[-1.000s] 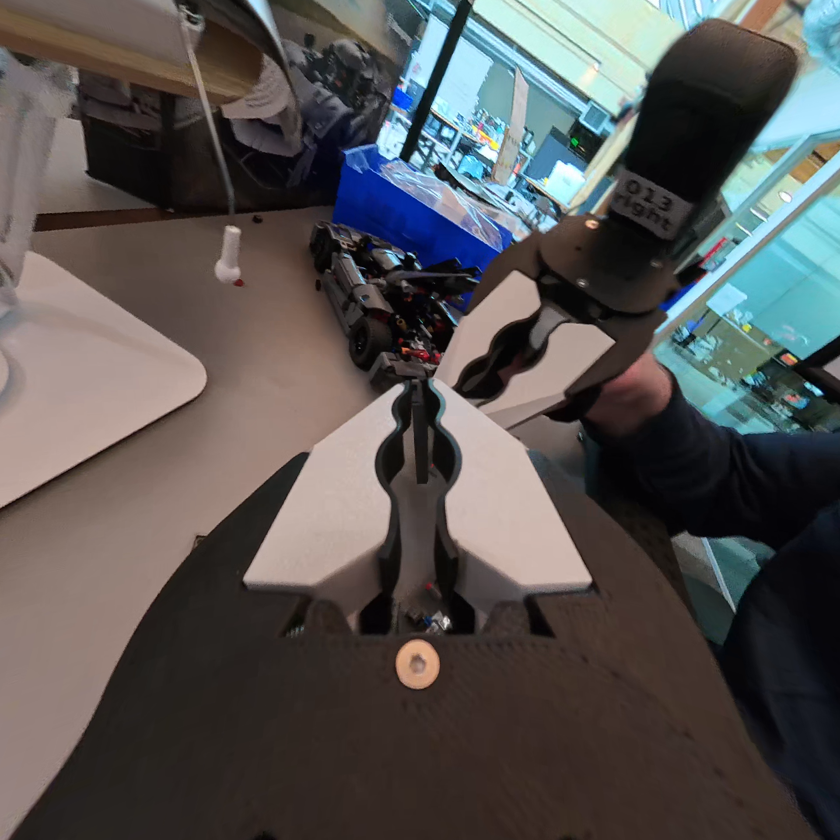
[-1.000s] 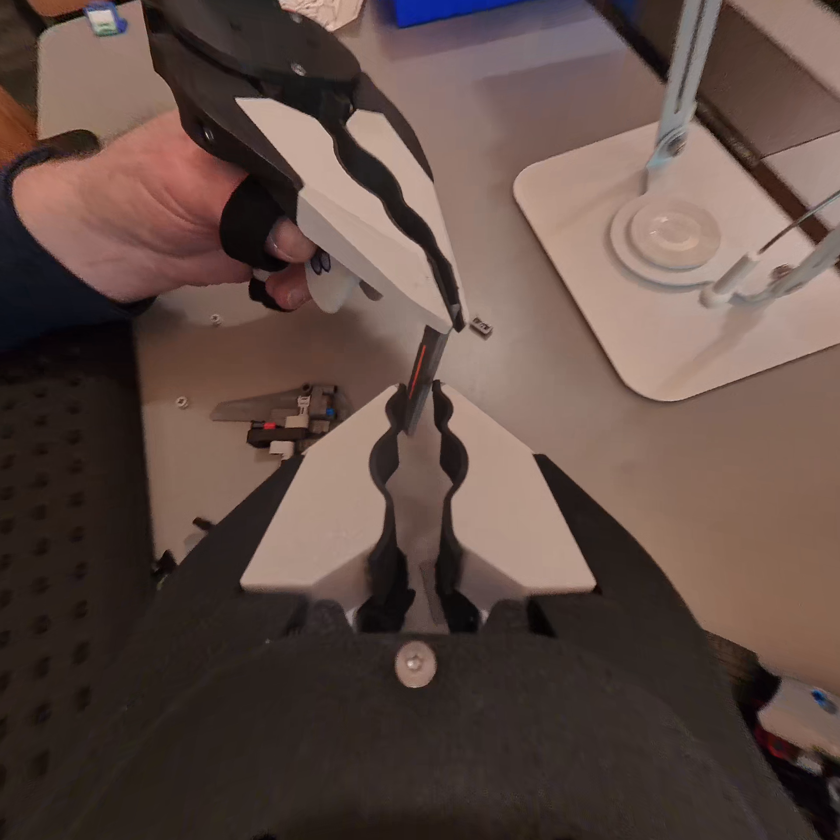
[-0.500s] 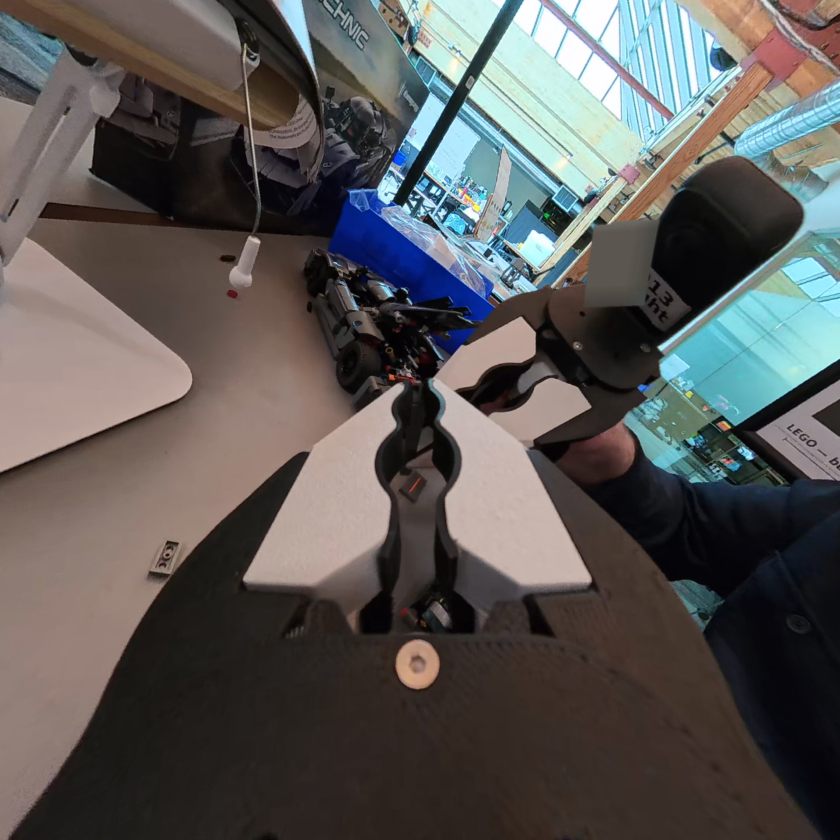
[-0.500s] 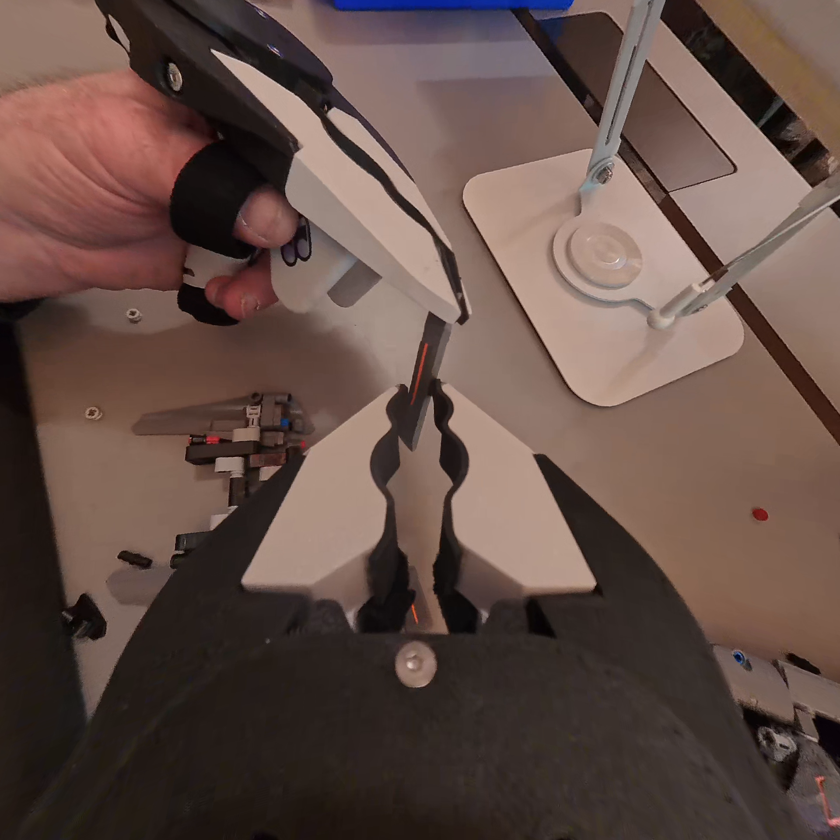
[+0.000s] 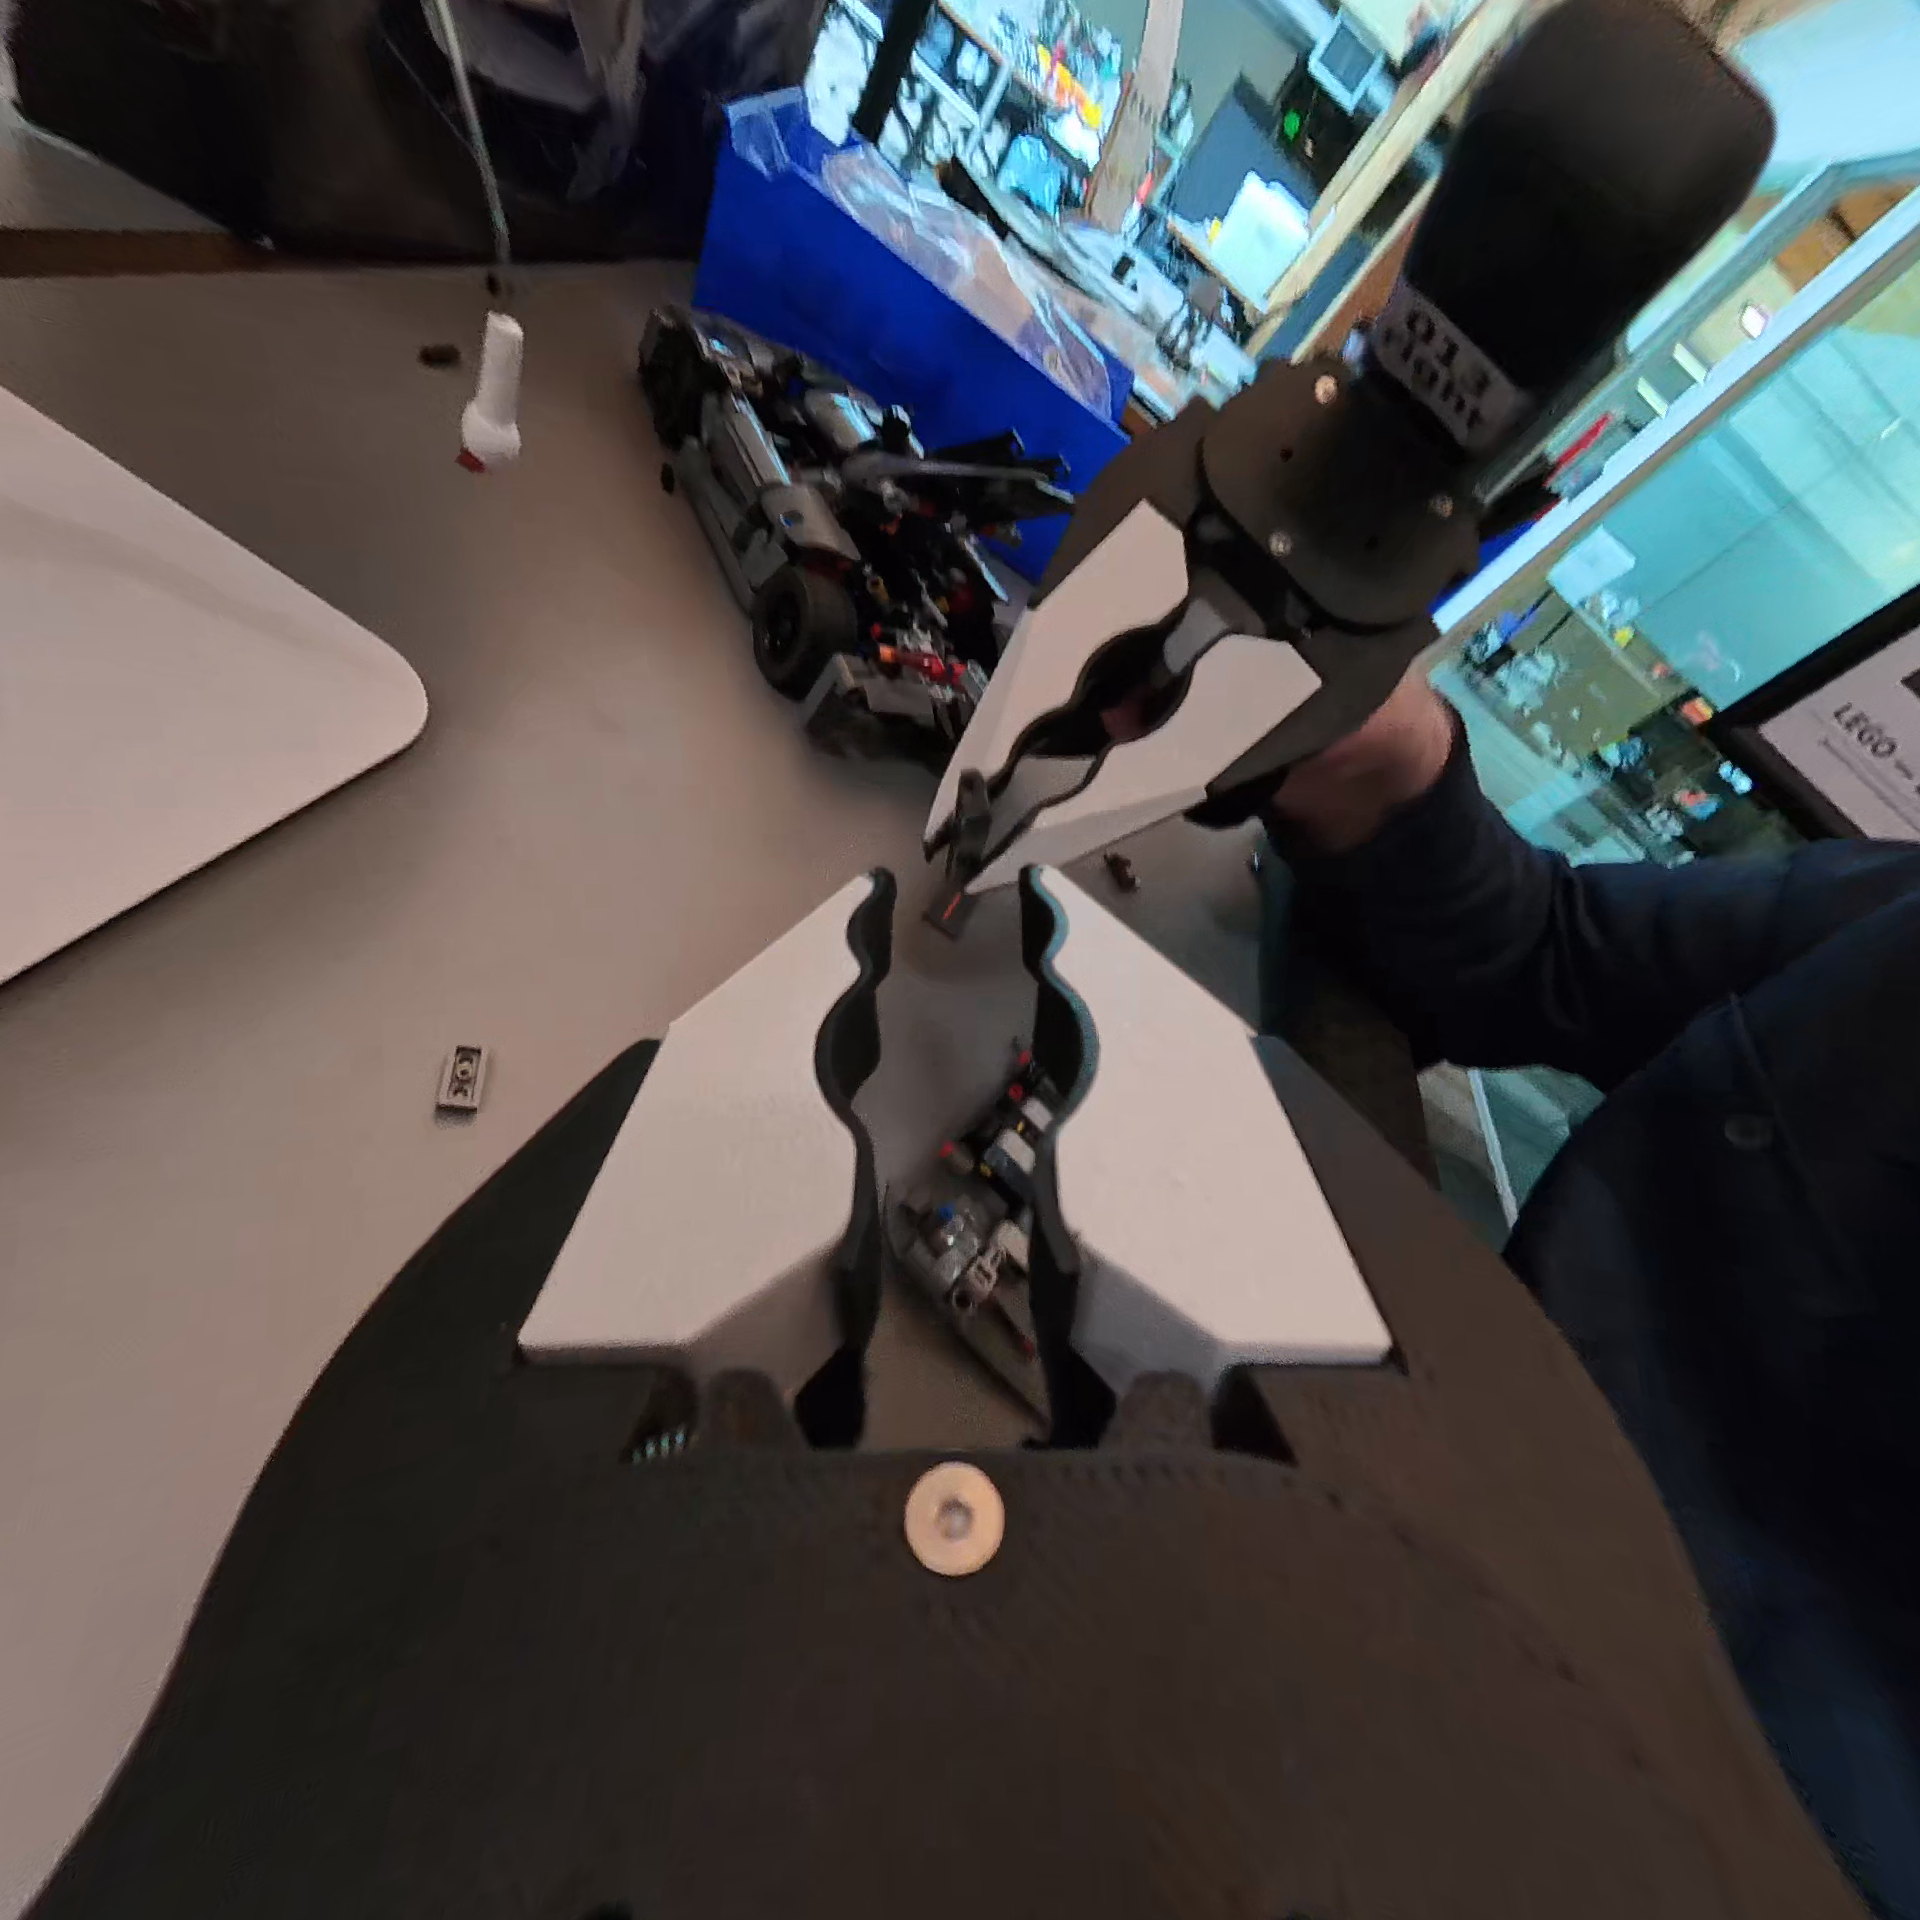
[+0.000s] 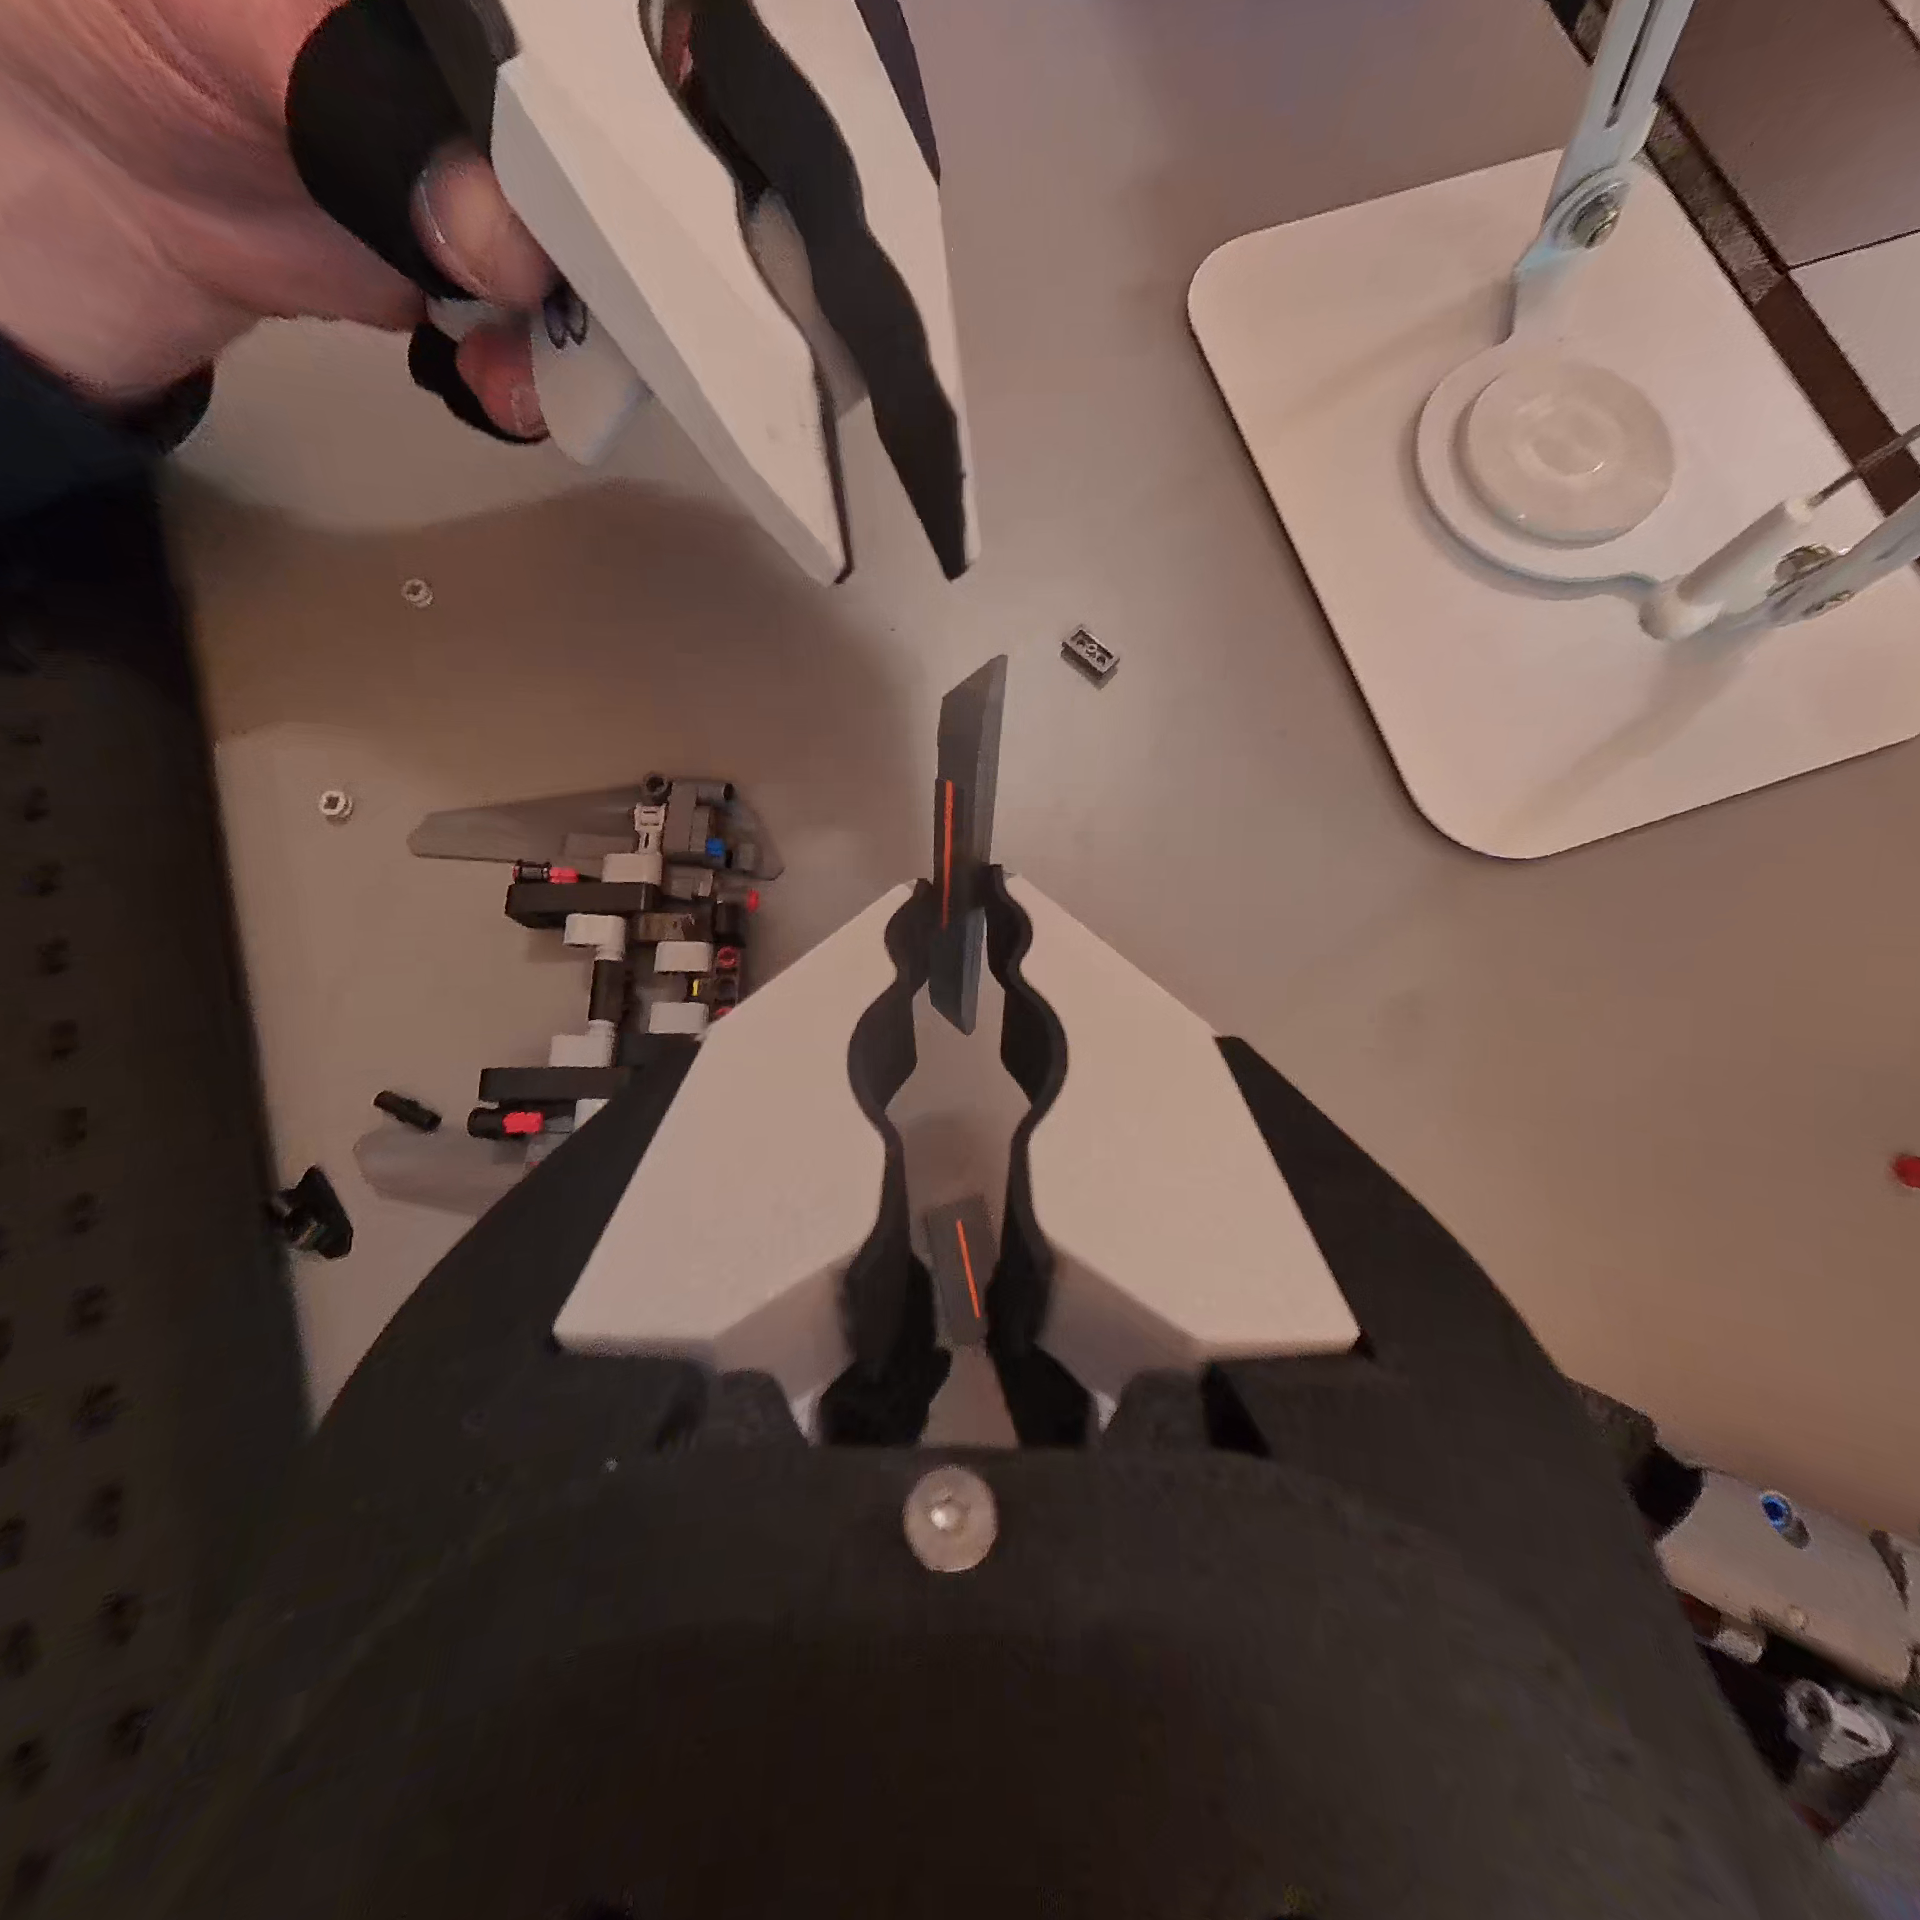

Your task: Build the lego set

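Currently right gripper [image 6: 954,883] jaws clenched on a dark lego panel [image 6: 971,769] with an orange stripe, held mid-frame above bare desk [image 6: 1195,1039]. Left gripper [image 6: 899,571] jaws released, empty, just above the panel's free tip. Partial lego assembly [image 6: 634,935] lies at frame left; white lamp base [image 6: 1455,623] upper right.

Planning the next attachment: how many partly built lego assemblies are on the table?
2. The dark car sits beside the blue bin; the smaller winged sub-assembly lies on the table left of the right claw, which grips a dark striped piece. More may be hidden.
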`<action>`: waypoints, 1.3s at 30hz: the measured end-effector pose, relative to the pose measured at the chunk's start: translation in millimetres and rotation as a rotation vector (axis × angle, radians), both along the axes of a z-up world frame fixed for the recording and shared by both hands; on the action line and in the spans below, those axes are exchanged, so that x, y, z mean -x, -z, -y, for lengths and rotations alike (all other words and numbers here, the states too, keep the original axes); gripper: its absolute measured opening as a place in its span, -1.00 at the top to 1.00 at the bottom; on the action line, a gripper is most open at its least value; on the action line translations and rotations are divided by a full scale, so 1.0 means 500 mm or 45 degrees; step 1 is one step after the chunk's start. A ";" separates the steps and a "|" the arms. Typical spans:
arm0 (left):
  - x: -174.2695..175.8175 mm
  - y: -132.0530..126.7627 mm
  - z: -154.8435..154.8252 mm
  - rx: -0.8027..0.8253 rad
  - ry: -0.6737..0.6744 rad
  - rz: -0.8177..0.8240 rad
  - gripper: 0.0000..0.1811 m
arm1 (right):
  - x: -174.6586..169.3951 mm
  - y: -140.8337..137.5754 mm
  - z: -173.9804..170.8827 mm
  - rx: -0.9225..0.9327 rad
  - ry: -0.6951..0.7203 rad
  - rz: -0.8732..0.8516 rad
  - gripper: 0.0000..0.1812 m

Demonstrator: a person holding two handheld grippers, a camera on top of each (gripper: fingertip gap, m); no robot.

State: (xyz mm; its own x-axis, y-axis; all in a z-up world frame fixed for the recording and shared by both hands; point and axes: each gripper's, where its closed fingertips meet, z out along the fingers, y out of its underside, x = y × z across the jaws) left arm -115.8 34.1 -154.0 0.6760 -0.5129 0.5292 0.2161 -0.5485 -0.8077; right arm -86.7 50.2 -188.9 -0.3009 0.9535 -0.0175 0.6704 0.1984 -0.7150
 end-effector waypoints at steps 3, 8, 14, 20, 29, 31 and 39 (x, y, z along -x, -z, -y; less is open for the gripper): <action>-0.006 0.025 0.013 0.047 0.051 -0.122 0.74 | -0.011 0.007 0.018 0.095 -0.061 0.042 0.92; -0.019 0.047 0.013 0.026 0.096 -0.288 0.64 | -0.036 0.028 0.044 0.203 -0.157 0.162 0.92; -0.062 0.068 0.018 -0.032 0.224 -0.430 0.61 | -0.058 0.068 0.068 0.259 -0.227 0.316 0.92; -0.089 0.101 0.028 -0.008 0.335 -0.488 0.79 | -0.066 0.078 0.080 0.300 -0.265 0.362 0.91; -0.103 0.105 0.039 -0.048 0.410 -0.511 0.87 | -0.068 0.077 0.087 0.361 -0.299 0.358 0.91; -0.102 0.101 0.038 -0.065 0.405 -0.512 0.87 | -0.065 0.074 0.084 0.346 -0.298 0.338 0.91; -0.099 0.068 0.035 -0.146 0.364 -0.517 0.91 | -0.044 0.049 0.074 0.241 -0.277 0.208 0.92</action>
